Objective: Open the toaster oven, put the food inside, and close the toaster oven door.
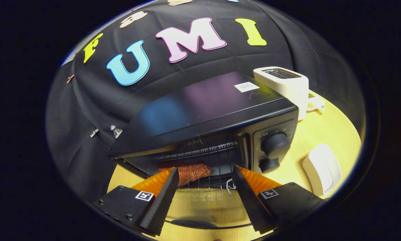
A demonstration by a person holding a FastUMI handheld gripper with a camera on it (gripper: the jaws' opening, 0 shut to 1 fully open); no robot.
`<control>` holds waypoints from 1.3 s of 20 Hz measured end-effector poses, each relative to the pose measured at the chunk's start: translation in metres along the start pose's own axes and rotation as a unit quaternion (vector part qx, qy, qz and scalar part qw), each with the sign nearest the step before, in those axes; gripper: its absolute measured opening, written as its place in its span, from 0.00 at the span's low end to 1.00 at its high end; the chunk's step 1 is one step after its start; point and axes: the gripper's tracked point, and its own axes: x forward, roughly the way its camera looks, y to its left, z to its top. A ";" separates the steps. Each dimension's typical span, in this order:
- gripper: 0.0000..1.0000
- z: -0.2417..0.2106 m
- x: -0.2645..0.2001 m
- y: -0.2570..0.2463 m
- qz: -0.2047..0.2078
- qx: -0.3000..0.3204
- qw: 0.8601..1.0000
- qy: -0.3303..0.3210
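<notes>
Gripper [205, 177] wide open, holding nothing, just in front of open oven [220, 113]. Door [203, 207] flat below the fingers. Food [193, 171] inside on the rack (reddish-brown). White toaster [284, 83] behind.

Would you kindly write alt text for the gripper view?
A black toaster oven stands open, a reddish-brown piece of food on its wire rack. The open gripper points at it above the lowered glass door; a white pop-up toaster stands behind.
</notes>
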 end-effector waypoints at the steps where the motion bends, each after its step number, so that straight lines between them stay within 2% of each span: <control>1: 0.98 0.000 -0.009 0.002 0.000 -0.005 1.000 0.000; 8: 0.98 -0.024 -0.069 0.022 0.001 -0.070 0.997 0.029; 12: 0.98 -0.048 -0.086 0.036 0.009 -0.089 0.995 0.053; 21: 0.99 -0.125 -0.095 0.041 -0.010 -0.092 0.985 0.145; 26: 0.99 -0.169 -0.076 0.023 -0.049 -0.101 0.974 0.194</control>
